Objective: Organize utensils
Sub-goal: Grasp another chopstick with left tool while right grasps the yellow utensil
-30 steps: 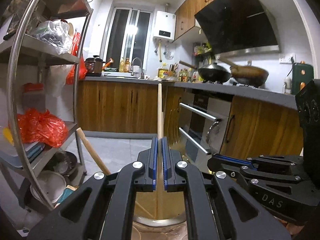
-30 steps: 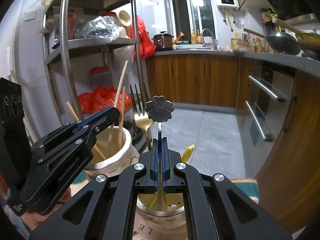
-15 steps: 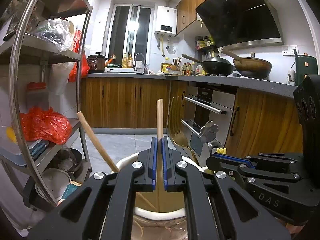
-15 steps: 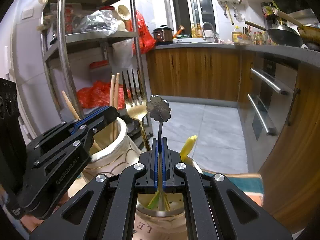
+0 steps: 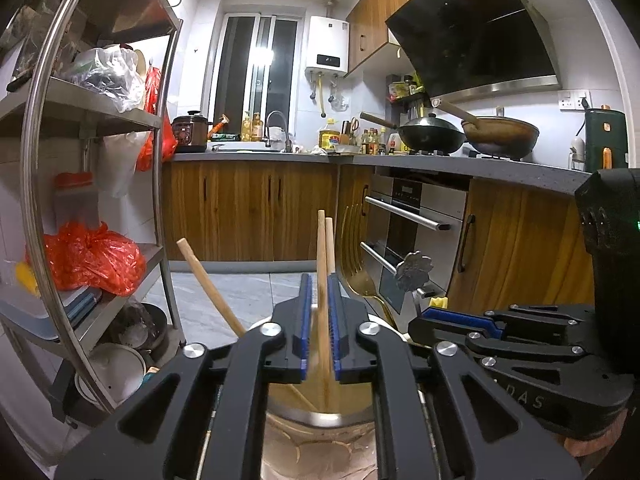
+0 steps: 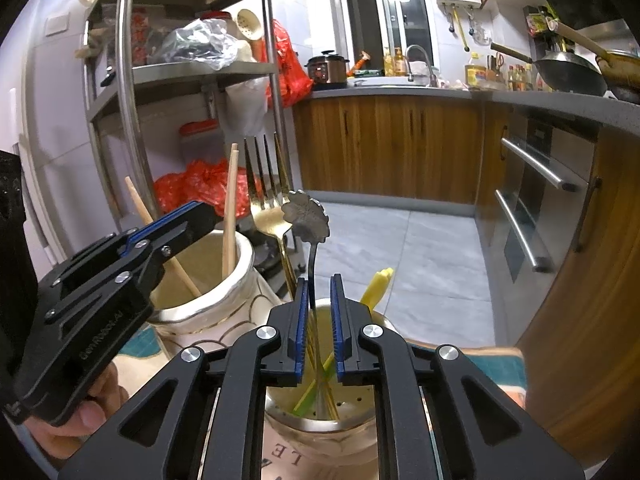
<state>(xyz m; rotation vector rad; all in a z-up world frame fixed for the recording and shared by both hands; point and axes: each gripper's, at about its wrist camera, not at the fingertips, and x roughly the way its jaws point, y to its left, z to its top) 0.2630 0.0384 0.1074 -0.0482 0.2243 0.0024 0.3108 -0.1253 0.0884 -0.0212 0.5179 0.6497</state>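
The 2 wooden chopsticks (image 5: 323,280) stand nearly upright in the cream jar (image 6: 224,304), long axis vertical, between the parting jaws of the left hand-held gripper (image 5: 319,328), pads just clear of them. Right of that jar, the flower-ended spoon (image 6: 310,216) stands in the perforated holder (image 6: 320,420), its stem between the opening, released right hand-held gripper (image 6: 319,328). Readable: "GenRobot.AI", "DAS", and "LE" upside down.

A dim kitchen with a grey tiled floor (image 5: 240,292). Wooden cabinets (image 5: 248,208) run beneath a grey worktop (image 5: 500,168), the window (image 5: 260,76) above them. Left of the cabinets stands a steel shelf rack (image 5: 92,100); right of them, a built-in oven (image 5: 412,236) under a black hood (image 5: 472,32).
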